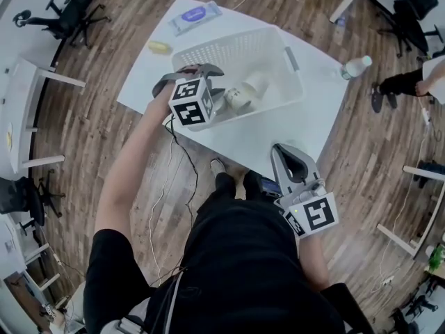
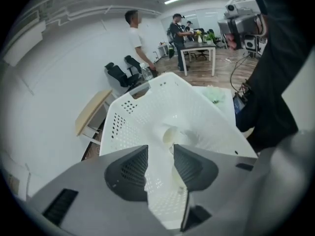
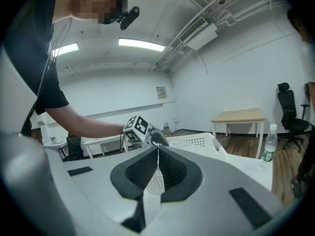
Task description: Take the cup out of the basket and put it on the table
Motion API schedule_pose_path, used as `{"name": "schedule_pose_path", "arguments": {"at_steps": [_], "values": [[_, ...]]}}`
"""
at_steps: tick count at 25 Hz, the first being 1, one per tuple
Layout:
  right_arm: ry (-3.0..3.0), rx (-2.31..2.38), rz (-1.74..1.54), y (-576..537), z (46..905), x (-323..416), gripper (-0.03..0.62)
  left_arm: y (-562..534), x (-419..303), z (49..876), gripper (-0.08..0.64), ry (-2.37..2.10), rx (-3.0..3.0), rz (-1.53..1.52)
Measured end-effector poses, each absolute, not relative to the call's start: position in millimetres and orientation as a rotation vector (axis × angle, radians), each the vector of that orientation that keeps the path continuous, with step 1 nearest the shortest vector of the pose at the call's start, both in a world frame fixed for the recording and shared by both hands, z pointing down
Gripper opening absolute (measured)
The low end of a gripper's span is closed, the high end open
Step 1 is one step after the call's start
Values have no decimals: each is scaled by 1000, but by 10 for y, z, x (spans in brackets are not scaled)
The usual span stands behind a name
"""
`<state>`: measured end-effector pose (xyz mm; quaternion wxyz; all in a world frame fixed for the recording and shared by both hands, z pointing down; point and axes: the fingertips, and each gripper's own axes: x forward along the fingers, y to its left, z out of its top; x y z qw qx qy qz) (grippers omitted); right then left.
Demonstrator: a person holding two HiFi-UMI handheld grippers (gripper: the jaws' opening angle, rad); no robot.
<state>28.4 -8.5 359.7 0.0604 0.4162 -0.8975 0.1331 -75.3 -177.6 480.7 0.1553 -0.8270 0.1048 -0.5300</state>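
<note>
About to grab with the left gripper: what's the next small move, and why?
Probably ease the left gripper deeper into the basket until its open jaws straddle the cup. The cup lies on its side just ahead of the jaws, not yet between them, so closing now would likely miss.

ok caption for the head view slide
Left hand-held gripper, jaws open, at the white basket's near corner; the cup lies inside.
</note>
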Motion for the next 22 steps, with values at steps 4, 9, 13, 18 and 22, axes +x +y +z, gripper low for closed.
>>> {"name": "schedule_pose_path", "arguments": {"at_steps": [4,9,13,18,22], "values": [[-2708,1259,413,-107,3591,272,25,-1813,-786,5105,176,138,-2292,-1685],[-2703,1270,428,-186,3609,324,25,-1890,-861,5479,181,-45,-2173,-1826],[-2674,1294,447,-229,3654,399,25,-1875,-882,5572,186,-190,-2126,-1869],[-2641,1306,469,-256,3729,462,25,-1848,-931,5763,186,-353,-2018,-1973],[-2625,1322,481,-301,3758,500,25,-1820,-982,5967,183,-448,-1944,-2083]]}}
